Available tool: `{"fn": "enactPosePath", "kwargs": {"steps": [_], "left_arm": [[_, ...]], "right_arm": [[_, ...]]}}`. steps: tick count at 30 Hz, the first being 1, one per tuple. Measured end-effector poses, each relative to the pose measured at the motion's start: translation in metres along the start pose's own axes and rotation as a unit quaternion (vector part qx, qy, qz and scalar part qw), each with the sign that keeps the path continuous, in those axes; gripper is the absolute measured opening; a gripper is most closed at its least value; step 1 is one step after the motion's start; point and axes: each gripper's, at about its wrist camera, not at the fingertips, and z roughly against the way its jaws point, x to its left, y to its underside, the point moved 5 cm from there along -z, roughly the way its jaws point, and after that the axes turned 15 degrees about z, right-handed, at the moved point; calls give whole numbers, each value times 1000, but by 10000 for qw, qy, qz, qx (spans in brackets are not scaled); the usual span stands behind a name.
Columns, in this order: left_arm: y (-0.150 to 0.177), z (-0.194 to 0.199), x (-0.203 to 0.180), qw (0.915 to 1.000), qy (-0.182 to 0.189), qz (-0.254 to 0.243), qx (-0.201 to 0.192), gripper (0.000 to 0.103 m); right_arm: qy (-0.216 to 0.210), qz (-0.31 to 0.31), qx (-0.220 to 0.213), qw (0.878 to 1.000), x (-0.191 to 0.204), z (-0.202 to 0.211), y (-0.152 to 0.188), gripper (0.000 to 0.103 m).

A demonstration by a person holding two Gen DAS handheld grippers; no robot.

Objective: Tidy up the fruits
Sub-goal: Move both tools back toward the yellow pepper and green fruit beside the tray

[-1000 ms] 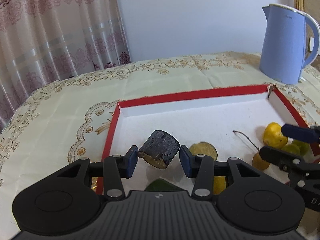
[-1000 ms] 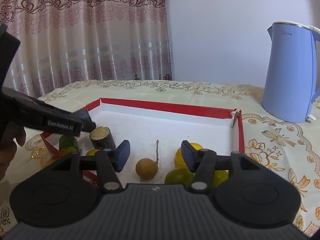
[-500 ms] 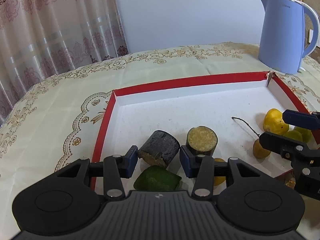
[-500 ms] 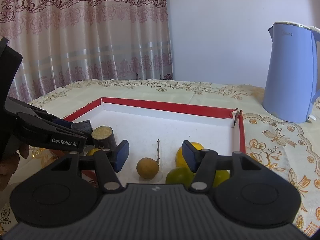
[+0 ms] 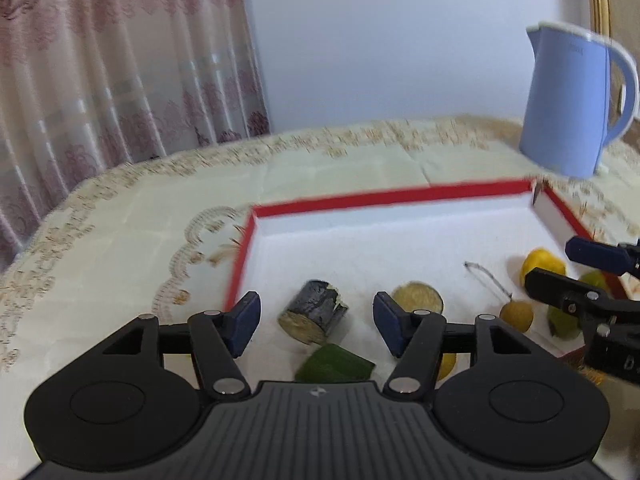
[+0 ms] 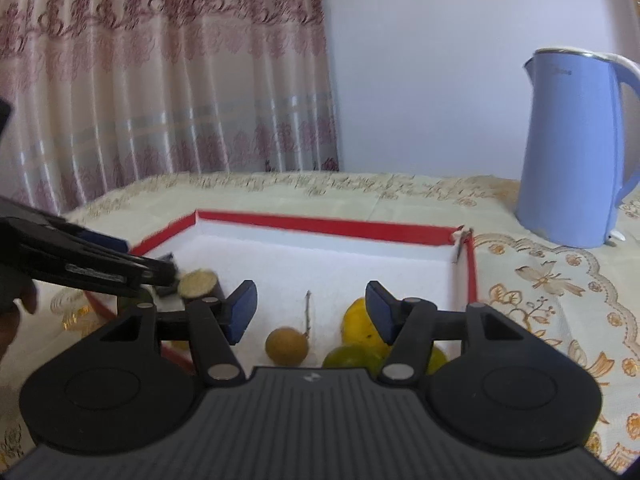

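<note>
A shallow red-rimmed white tray (image 5: pixel 392 196) holds the fruit. A dark sugarcane piece (image 5: pixel 314 312) lies on the tray floor between the fingers of my open left gripper (image 5: pixel 316 320), untouched. A second sugarcane piece (image 5: pixel 416 296) stands just right of it and also shows in the right wrist view (image 6: pixel 198 282). A green piece (image 5: pixel 334 366) lies nearest the camera. My right gripper (image 6: pixel 310 312) is open and empty above a brown longan (image 6: pixel 287 346), with a yellow fruit (image 6: pixel 358 328) and a green fruit (image 6: pixel 352 358) beside it.
A blue electric kettle (image 6: pixel 576 148) stands on the patterned tablecloth (image 5: pixel 120 240) behind the tray's right corner. A pink curtain (image 6: pixel 140 80) hangs behind the table on the left. The left gripper's arm (image 6: pixel 80 268) reaches in over the tray's left edge.
My left gripper has opened and let go of the dark sugarcane piece, which now lies on the tray floor. The right gripper has stayed open over the longan.
</note>
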Motion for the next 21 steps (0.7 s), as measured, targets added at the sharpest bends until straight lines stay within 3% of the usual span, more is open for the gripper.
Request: {"fn": "enactPosePath", "kwargs": {"steps": [3,6,12,16,21], "left_arm": [[-4,31,12,9995,-2,28,-323,64],[2,61,26,9979,-1,19,-645,69],[39,85,39,9974,0,-133,-706,70],[57,92,48,9981,12,-67,-612,70],[62,103,57,9980,76,39,-627,72]], "right_arm": [[132,-257,-125,9995,-11,14,-2,60],[102,-377,-160,9991,-8,45,0,80],[-177,76,288,9994,47,84,27,86],[-200,710,566,9957,87,88,35,83],[-158,1061,813,9909,105,82,33,77]]}}
